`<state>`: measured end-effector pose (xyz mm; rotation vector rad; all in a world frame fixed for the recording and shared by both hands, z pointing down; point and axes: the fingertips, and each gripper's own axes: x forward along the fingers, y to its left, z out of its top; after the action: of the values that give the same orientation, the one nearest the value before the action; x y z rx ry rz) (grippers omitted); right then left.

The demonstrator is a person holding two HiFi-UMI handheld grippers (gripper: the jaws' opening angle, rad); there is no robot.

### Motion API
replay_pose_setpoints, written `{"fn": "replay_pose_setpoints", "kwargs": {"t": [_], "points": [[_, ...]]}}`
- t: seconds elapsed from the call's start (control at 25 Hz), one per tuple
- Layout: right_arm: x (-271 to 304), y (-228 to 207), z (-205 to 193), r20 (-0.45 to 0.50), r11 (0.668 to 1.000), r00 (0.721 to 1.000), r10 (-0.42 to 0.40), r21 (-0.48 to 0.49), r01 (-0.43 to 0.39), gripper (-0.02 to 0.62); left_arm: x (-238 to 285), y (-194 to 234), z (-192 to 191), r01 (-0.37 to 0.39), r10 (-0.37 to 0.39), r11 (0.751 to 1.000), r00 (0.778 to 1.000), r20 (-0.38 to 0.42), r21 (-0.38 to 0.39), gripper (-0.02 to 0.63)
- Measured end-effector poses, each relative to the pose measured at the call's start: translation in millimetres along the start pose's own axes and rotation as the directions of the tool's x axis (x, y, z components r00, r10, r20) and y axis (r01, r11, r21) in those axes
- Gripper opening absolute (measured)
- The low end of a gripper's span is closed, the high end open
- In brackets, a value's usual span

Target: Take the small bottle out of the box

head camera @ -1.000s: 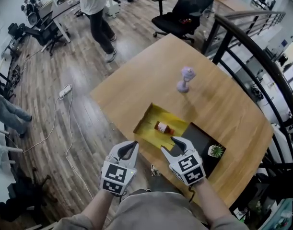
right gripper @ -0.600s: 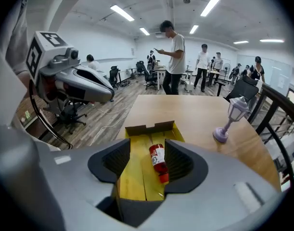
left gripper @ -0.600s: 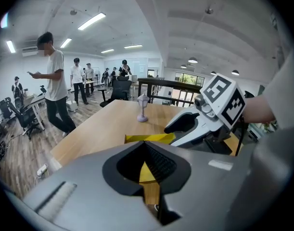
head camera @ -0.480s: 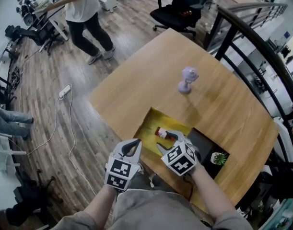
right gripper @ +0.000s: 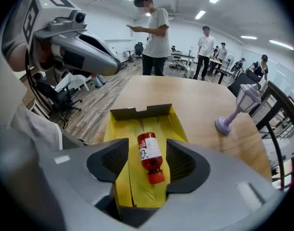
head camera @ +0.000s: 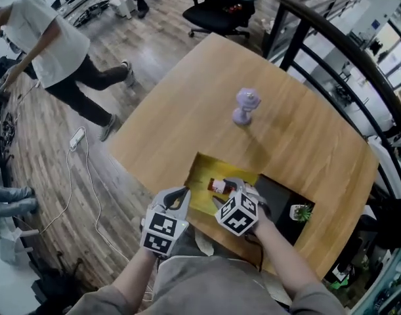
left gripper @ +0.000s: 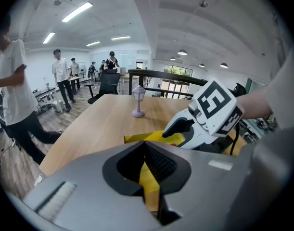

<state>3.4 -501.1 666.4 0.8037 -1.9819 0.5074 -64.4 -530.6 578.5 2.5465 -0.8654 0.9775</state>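
My right gripper jaws are opening wide. The bottle lies between them on the box floor, cap toward me, untouched. I'd sink lower, center on its body, then squeeze. Left gripper jaws are closed, empty.

Nothing here that I can actually read. The small bottle carries a white label with dark print on it, too small and blurred to make out. The square markers on my cube are plain black-and-white patterns, with no letters or digits.
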Motion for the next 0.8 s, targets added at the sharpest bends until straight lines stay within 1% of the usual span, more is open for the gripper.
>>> {"fn": "replay_pose_setpoints", "kwargs": {"t": [0.08,0.16,0.28,0.4,0.6,0.8], "points": [[6.4,-3.2,-1.8,-0.022,1.000,1.000,0.001,0.025,0.000,0.229,8.6,6.4,1.2,0.030,-0.030,0.999,0.999,-0.012,0.020,0.002],[9.9,-4.0,-6.2,-0.054,0.998,0.999,0.003,0.055,0.000,0.229,16.5,9.8,2.9,0.077,-0.076,0.996,0.997,-0.027,0.038,0.002],[15.9,-1.7,-8.5,-0.098,0.994,0.995,0.001,0.108,0.009,0.229,24.2,16.7,2.0,0.150,-0.146,0.986,0.987,-0.060,0.071,0.002],[28.3,-2.3,-11.0,-0.135,0.989,0.991,-0.009,0.142,0.028,0.229,34.3,27.6,-2.5,0.201,-0.192,0.975,0.977,-0.090,0.097,0.002],[51.8,-4.6,-21.3,-0.224,0.989,0.974,-0.015,0.138,0.047,0.229,50.5,41.7,-12.1,0.267,-0.252,0.955,0.960,-0.120,0.127,0.002],[61.0,-18.2,-28.7,-0.291,0.988,0.955,-0.067,0.112,0.103,0.229,55.3,47.4,-26.0,0.310,-0.291,0.942,0.945,-0.151,0.125,0.002]]}}
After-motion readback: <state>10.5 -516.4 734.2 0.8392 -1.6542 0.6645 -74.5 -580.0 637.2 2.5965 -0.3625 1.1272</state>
